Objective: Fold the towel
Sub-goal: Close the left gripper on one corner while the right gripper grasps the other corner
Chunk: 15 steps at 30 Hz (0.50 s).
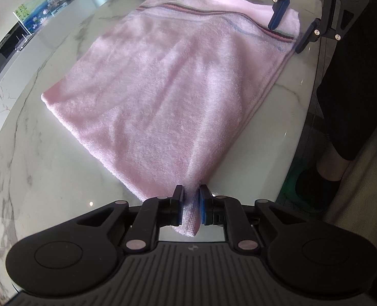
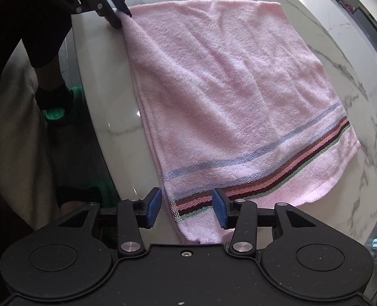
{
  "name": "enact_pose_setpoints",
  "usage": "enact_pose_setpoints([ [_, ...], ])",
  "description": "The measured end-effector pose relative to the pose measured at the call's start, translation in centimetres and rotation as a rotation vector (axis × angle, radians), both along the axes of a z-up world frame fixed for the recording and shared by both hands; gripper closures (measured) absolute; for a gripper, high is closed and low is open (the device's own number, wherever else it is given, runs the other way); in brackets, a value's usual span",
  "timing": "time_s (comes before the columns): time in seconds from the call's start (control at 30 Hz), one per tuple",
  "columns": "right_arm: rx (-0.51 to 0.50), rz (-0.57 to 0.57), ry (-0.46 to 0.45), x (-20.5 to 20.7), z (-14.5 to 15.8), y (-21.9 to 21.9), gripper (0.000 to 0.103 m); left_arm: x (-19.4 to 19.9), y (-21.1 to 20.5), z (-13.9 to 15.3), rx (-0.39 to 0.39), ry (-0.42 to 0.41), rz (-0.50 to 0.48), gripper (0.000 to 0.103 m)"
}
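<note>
Camera placement: two wrist fisheye views, facing each other along one towel edge.

Left wrist view: set low behind the left gripper (image 1: 191, 204), aimed along the pink towel (image 1: 162, 89) toward the right gripper (image 1: 289, 32). Right wrist view: set close above the striped end, aimed back. Towel and marble table (image 2: 354, 81) are shared.

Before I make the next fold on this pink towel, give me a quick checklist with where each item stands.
1. Left gripper clamped on a corner of the pink terry towel: ok.
2. Right gripper closed on the striped corner: not ok, jaws open astride it.
3. Towel already folded double: ok, layered edge visible.
4. Towel flat on the white marble table: ok, slight wrinkles.
5. Layers' edges aligned: cannot tell.
</note>
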State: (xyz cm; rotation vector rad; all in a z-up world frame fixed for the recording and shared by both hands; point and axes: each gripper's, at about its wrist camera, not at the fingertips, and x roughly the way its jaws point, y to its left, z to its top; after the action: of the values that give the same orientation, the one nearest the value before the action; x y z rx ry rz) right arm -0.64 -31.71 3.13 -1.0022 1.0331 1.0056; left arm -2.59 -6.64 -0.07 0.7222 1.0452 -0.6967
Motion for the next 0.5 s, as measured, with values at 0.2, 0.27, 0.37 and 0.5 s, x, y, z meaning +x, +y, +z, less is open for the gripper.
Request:
enact_pose_setpoints([
  [0.2,-0.001,-0.027,0.040,0.9,-0.7,0.5,0.061,0.1,1.1,-0.6,0.000,0.024,-0.030,0.090],
  [0.27,0.003,-0.050,0.056,1.2,-0.6,0.5,0.066,0.4,1.2,-0.7,-0.001,0.032,-0.038,0.090],
  [0.37,0.012,-0.059,0.076,1.2,-0.4,0.3,0.069,0.8,1.2,-0.7,0.011,0.035,-0.059,0.081],
  [0.5,0.028,-0.057,0.084,1.4,-0.5,0.0,0.069,0.8,0.6,-0.8,0.058,0.017,-0.126,0.074],
])
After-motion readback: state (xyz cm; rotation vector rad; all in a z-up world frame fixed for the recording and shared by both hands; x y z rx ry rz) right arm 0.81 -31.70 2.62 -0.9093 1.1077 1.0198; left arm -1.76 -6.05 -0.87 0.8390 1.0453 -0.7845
